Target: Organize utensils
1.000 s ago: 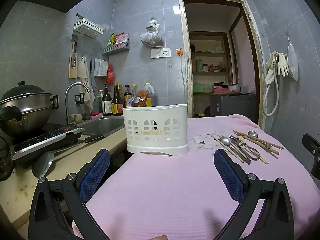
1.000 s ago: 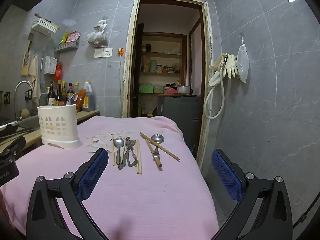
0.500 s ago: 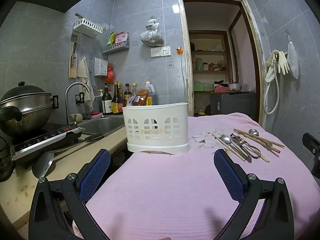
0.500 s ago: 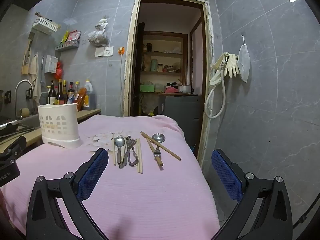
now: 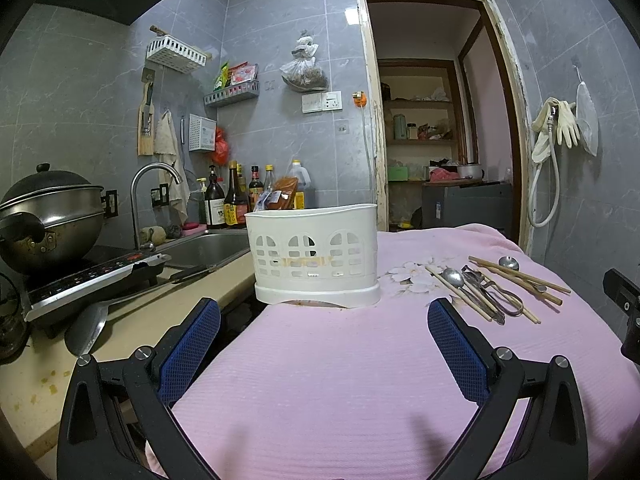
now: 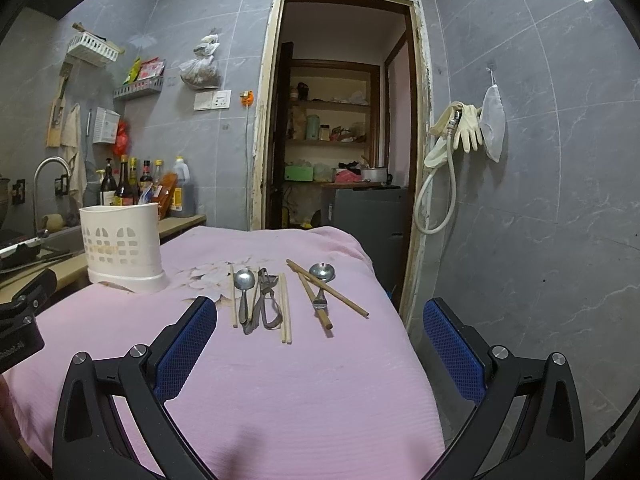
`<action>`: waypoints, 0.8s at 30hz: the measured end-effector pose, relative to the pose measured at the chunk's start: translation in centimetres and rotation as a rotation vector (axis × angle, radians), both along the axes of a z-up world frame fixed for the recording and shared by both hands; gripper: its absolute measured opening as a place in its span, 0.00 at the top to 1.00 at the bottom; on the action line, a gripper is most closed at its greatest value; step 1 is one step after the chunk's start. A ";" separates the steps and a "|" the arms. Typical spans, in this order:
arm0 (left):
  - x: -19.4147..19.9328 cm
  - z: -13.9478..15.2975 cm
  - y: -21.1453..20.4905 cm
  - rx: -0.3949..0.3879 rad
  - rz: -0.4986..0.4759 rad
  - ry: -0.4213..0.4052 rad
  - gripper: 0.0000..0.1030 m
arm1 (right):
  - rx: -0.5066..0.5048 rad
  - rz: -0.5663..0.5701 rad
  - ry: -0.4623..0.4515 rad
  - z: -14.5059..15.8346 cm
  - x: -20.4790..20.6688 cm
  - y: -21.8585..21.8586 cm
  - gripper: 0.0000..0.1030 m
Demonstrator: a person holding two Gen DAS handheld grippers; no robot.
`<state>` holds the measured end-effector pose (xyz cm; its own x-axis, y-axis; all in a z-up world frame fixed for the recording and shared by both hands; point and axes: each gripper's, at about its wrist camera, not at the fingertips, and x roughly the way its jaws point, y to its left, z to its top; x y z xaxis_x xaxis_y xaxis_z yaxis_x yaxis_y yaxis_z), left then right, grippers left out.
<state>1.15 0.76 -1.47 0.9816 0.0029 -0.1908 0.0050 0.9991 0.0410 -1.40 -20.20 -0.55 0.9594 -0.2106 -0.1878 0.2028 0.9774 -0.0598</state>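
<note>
A white slotted utensil holder (image 5: pixel 316 256) stands on a pink cloth (image 5: pixel 340 368); it also shows in the right wrist view (image 6: pixel 122 250). To its right lie a spoon (image 6: pixel 244 290), metal tongs (image 6: pixel 266 300), several wooden chopsticks (image 6: pixel 285 308) and a second spoon (image 6: pixel 321 278), also seen in the left wrist view as a spoon (image 5: pixel 454 278) and chopsticks (image 5: pixel 520 280). My left gripper (image 5: pixel 324 344) is open and empty, short of the holder. My right gripper (image 6: pixel 320 344) is open and empty, short of the utensils.
Left of the cloth is a counter with a sink (image 5: pixel 204 248), faucet (image 5: pixel 152 184), induction cooker (image 5: pixel 92 280), pot (image 5: pixel 48 216), a spatula (image 5: pixel 86 330) and sauce bottles (image 5: pixel 236 200). An open doorway (image 6: pixel 340 120) is behind. The cloth drops off at right (image 6: pixel 404 340).
Both grippers have moved slightly; the holder and the utensils sit a little higher in the views. Nothing was picked up.
</note>
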 end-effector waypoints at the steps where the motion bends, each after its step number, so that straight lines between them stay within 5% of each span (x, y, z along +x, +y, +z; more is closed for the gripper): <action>1: 0.0 -0.1 0.1 0.000 0.000 0.000 0.01 | 0.000 0.000 0.000 0.0 0.0 0.0 0.00; 24: -0.1 0.2 -0.3 0.003 -0.003 0.009 0.01 | 0.005 0.008 0.022 -0.3 0.2 0.0 0.00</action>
<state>1.03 0.48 -1.24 0.9799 0.0004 -0.1996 0.0086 0.9990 0.0441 -1.24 -20.22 -0.83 0.9567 -0.2020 -0.2096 0.1937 0.9793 -0.0597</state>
